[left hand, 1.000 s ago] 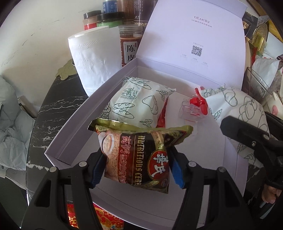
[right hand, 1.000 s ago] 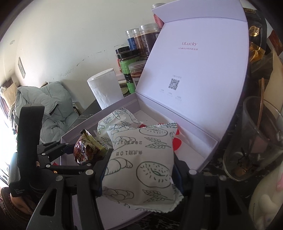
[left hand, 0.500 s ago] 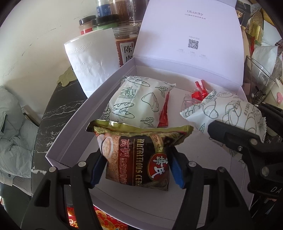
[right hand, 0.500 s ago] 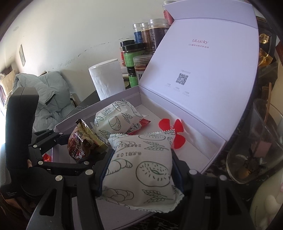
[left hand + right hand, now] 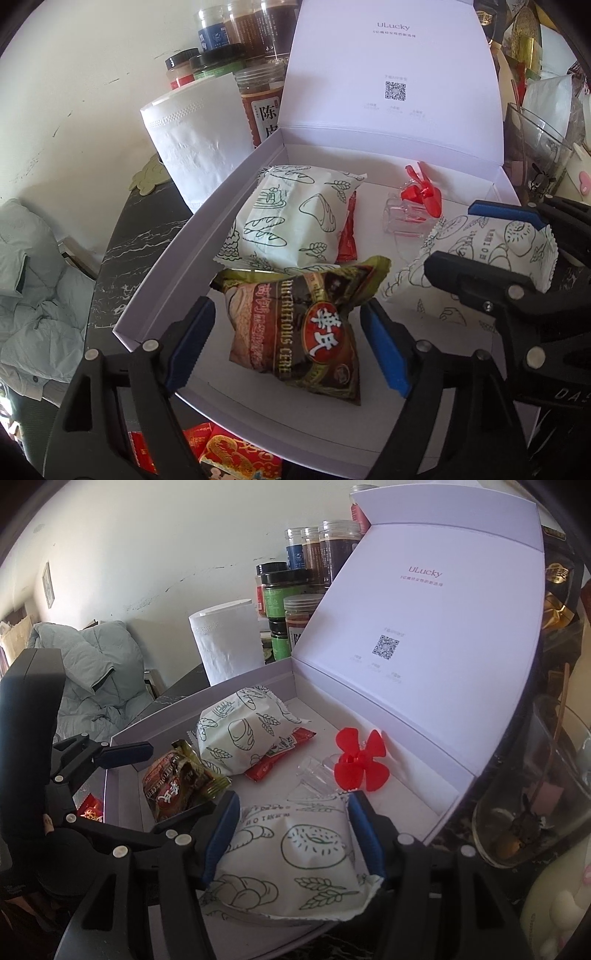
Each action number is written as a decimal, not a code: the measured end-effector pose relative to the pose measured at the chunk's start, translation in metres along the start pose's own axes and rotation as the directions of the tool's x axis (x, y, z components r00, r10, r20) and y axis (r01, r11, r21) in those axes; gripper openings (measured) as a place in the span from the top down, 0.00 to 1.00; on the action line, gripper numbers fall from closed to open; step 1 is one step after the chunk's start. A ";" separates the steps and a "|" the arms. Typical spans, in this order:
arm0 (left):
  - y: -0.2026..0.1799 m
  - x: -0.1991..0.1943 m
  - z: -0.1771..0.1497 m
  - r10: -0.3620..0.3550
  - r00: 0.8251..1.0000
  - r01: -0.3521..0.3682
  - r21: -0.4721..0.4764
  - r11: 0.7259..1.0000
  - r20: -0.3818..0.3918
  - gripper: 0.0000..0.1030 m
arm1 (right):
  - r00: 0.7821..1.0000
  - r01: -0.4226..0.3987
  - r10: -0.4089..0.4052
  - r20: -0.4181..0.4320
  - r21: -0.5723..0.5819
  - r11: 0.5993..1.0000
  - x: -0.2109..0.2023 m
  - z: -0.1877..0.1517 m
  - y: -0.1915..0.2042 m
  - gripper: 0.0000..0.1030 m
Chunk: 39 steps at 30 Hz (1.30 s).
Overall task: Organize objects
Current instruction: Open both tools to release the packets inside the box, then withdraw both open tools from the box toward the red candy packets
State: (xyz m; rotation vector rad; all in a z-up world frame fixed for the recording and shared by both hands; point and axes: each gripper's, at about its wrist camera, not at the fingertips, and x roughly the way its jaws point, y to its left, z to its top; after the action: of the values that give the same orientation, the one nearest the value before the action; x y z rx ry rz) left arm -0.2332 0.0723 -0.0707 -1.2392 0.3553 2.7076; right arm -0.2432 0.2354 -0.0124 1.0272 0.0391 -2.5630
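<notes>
The left claw (image 5: 286,345) stands wide, both pads clear of the cereal packet (image 5: 308,326), which lies released on the floor of the open white box (image 5: 177,266). To its right, the right claw (image 5: 291,834) is closed on a bread packet (image 5: 295,860) low over the box's near right corner. Judging by this, placing is underway; next, the right claw should open and both withdraw.

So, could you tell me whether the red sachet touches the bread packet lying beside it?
Touching. In the right wrist view the red sachet runs under the edge of the bread packet.
</notes>
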 end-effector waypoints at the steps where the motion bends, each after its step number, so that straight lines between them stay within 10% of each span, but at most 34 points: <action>1: 0.001 -0.002 0.000 0.005 1.000 -0.005 -0.008 1.000 0.001 0.14 | 1.000 -0.007 0.007 0.007 0.006 1.000 -0.002 0.001 -0.001 0.38; 19: 0.029 -0.045 -0.008 0.024 0.996 -0.013 -0.116 0.993 0.091 0.08 | 0.988 0.069 -0.072 0.136 0.028 0.997 -0.040 0.006 0.004 0.30; 39: 0.075 -0.102 -0.057 0.226 0.964 -0.192 -0.219 0.957 0.142 0.02 | 0.978 -0.043 0.057 0.199 -0.075 0.996 -0.066 -0.015 0.079 0.26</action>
State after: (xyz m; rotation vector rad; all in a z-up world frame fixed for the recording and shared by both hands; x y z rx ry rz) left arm -0.1426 -0.0188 -0.0182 -1.0648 0.2034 3.0713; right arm -0.1614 0.1867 0.0294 0.7306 0.0484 -2.5867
